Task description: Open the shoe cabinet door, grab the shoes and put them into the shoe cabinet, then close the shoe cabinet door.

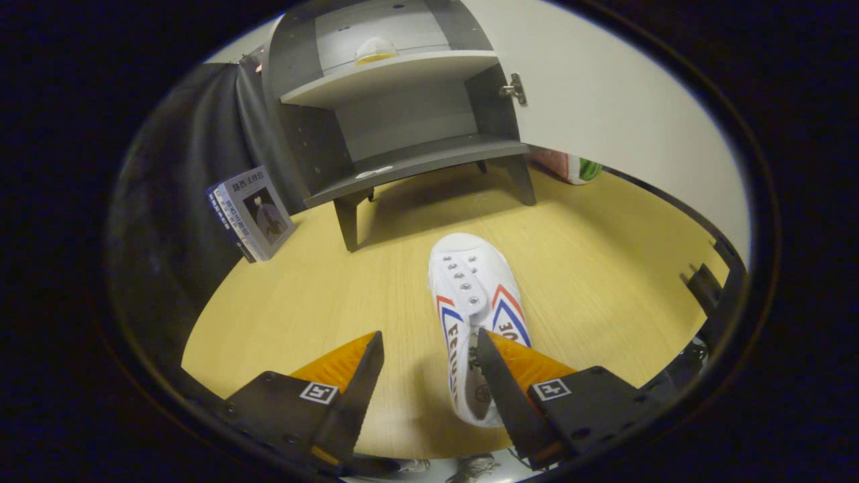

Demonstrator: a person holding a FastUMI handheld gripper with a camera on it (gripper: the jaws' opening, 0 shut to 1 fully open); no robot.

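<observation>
Gripper (429, 345) fingers sit nearest the camera, spread wide apart, nothing clamped between them. Each finger carries a small square marker tag on its base. Right finger overlaps the heel end of the white canvas sneaker with red and blue chevron stripes (473, 302); contact cannot be confirmed. Left finger is clear of the shoe, over bare tabletop.

Sneaker lies on the light wood-grain tabletop (302, 295), toe pointing away toward the cabinet, heel toward the gripper. Metal eyelets visible down the upper, no laces seen. Printed lettering runs along both sides; a round emblem sits near the heel.

Grey two-shelf shoe cabinet on short legs (396, 121) stands beyond the shoe, approx. straight ahead. White cabinet door (604, 114) is swung open to the right, metal hinge (514, 88) showing at its inner edge. Lower shelf holds no shoe; a small pale patch shows on its front part. Upper shelf carries a small domed object, pale on top w/ a yellow base (376, 51); identity unclear.

Grey-covered book (251, 213) leans upright left of the cabinet, against dark cloth. Pink and green item (570, 168) lies behind the door's lower edge, partly hidden, type unclear.
</observation>
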